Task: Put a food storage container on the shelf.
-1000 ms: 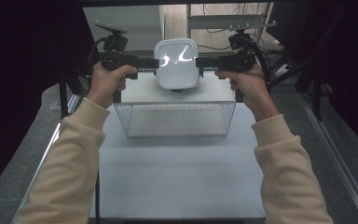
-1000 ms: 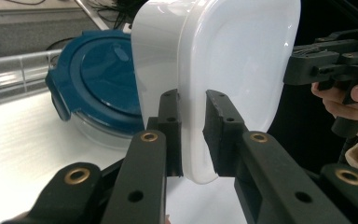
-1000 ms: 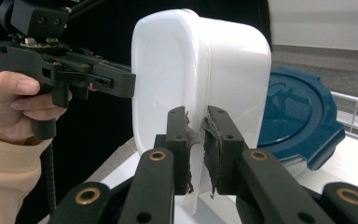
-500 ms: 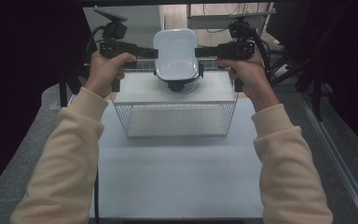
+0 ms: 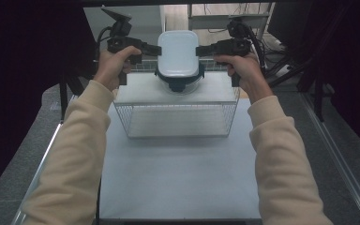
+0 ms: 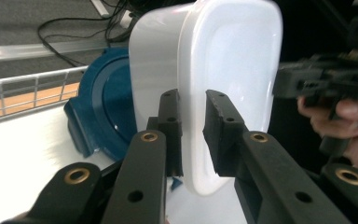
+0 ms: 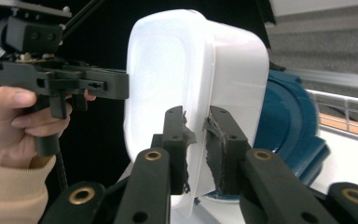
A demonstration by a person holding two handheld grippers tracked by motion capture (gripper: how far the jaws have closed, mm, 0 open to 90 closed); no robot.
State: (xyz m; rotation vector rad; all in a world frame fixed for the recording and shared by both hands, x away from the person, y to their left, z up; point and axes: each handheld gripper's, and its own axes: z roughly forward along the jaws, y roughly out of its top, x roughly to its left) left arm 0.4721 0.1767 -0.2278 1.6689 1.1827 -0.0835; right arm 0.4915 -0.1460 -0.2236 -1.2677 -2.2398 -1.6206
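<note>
Both grippers are carrying the white tub (image 5: 178,52) farther from the person than a moment ago, and it is now hanging above the blue lid (image 5: 179,81) on the wire rack (image 5: 176,111). The left gripper (image 5: 153,48) is clamping the tub's left rim. The right gripper (image 5: 203,49) is pinching the opposite rim, its jaws having just been opening slightly around it.
</note>
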